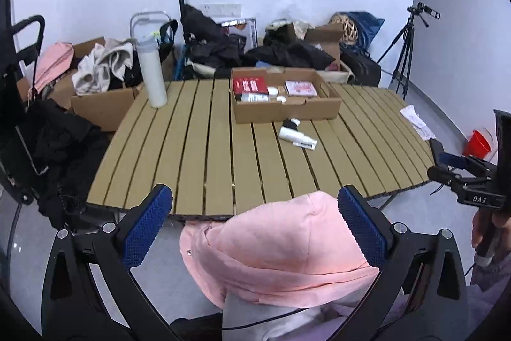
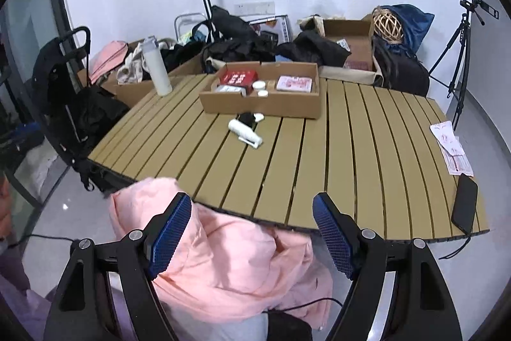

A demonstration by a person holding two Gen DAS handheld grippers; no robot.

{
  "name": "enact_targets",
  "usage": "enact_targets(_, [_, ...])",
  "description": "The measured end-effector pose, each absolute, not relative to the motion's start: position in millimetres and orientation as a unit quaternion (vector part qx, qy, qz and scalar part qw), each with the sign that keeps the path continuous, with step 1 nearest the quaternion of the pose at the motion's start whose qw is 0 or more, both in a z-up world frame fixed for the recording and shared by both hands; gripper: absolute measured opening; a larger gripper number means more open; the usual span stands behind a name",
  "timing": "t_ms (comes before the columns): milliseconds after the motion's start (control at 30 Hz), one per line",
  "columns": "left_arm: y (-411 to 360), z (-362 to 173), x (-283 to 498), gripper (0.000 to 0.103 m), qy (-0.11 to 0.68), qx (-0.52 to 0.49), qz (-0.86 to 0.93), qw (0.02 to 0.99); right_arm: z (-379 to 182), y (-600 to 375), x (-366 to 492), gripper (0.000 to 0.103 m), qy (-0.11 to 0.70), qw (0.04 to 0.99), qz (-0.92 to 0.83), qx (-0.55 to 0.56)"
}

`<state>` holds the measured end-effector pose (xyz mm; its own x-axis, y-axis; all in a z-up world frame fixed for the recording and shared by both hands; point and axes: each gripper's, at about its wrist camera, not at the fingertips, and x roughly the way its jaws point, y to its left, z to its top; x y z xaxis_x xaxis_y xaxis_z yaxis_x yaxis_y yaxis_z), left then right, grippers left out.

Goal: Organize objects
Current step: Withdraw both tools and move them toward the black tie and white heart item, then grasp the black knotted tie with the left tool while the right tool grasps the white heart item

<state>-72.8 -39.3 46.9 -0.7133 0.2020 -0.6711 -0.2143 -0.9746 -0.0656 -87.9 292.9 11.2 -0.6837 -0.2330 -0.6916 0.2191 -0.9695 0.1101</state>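
Observation:
A pink hooded garment (image 1: 281,245) (image 2: 230,261) lies bunched just below the near edge of the slatted wooden table (image 1: 191,149) (image 2: 351,149). My left gripper (image 1: 255,222) hovers above it, jaws wide apart, pads not pressing the cloth. My right gripper (image 2: 252,232) is open too, over the same garment; it also shows from the side at the left wrist view's right edge (image 1: 439,160). On the table stands a shallow cardboard tray (image 1: 287,111) (image 2: 262,109) with red and pink boxes and small white jars. A white spray bottle (image 1: 295,136) (image 2: 244,131) lies in front of it.
A tall white flask (image 1: 153,75) (image 2: 158,69) stands at the table's far left. A black phone (image 2: 464,206) and papers (image 2: 452,149) lie near the right edge. Boxes of clothes, bags and trolleys crowd the wall. A tripod (image 1: 405,53) and a red bucket (image 1: 477,143) are on the right.

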Motion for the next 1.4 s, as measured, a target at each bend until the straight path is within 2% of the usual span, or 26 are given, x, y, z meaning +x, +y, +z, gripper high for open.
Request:
enact_targets(167, [-23, 17, -117, 0.103, 0.01, -0.379, 0.913, 0.148, -20, 301, -116, 0.081, -0.045, 0.122, -0.91, 0.394])
enact_targets(200, [-16, 10, -137, 0.103, 0.017, -0.375, 0.913, 0.16, -27, 302, -124, 0.073, -0.052, 0.125, -0.907, 0.398])
enact_targets(233, [-9, 3, -157, 0.103, 0.021, -0.374, 0.912, 0.165, -37, 303, -142, 0.061, -0.063, 0.132, -0.901, 0.407])
enact_targets(333, [17, -24, -224, 0.103, 0.019, -0.399, 0.897, 0.19, -59, 300, -180, 0.047, -0.069, 0.133, -0.893, 0.426])
enact_targets(467, [60, -63, -307, 0.101, 0.023, -0.432, 0.875, 0.218, -84, 291, -241, 0.046, -0.067, 0.143, -0.88, 0.448])
enact_targets(533, [79, -86, -343, 0.097, 0.028, -0.45, 0.865, 0.219, -94, 289, -270, 0.046, -0.067, 0.148, -0.877, 0.453])
enact_targets(600, [97, -109, -371, 0.085, 0.035, -0.467, 0.853, 0.228, -103, 286, -303, 0.046, -0.065, 0.154, -0.874, 0.456])
enact_targets(667, [108, -128, -391, 0.082, 0.04, -0.474, 0.847, 0.239, -111, 285, -329, 0.046, -0.063, 0.155, -0.874, 0.456])
enact_targets(767, [113, -155, -413, 0.07, 0.04, -0.494, 0.835, 0.239, -122, 283, -365, 0.046, -0.068, 0.158, -0.875, 0.452])
enact_targets(800, [112, -162, -417, 0.054, 0.037, -0.499, 0.832, 0.24, -126, 283, -376, 0.046, -0.07, 0.159, -0.875, 0.452])
enact_targets(833, [110, -167, -419, 0.045, 0.037, -0.501, 0.831, 0.24, -131, 282, -386, 0.046, -0.071, 0.162, -0.874, 0.453])
enact_targets(867, [107, -165, -416, 0.031, 0.041, -0.482, 0.842, 0.239, -136, 280, -394, 0.046, -0.07, 0.164, -0.873, 0.454])
enact_targets(967, [91, -161, -413, 0.031, 0.029, -0.493, 0.834, 0.248, -146, 269, -411, 0.046, -0.058, 0.175, -0.872, 0.453])
enact_targets(1233, [-1, -122, -386, 0.031, -0.06, -0.457, 0.871, 0.172, -167, 213, -432, 0.046, 0.006, 0.182, -0.869, 0.46])
enact_targets(1333, [-14, -113, -376, 0.031, -0.059, -0.45, 0.877, 0.156, -169, 203, -429, 0.031, 0.045, 0.155, -0.878, 0.45])
enact_targets(1400, [-15, -105, -365, 0.031, -0.06, -0.449, 0.878, 0.154, -169, 205, -427, 0.031, 0.041, 0.154, -0.878, 0.452])
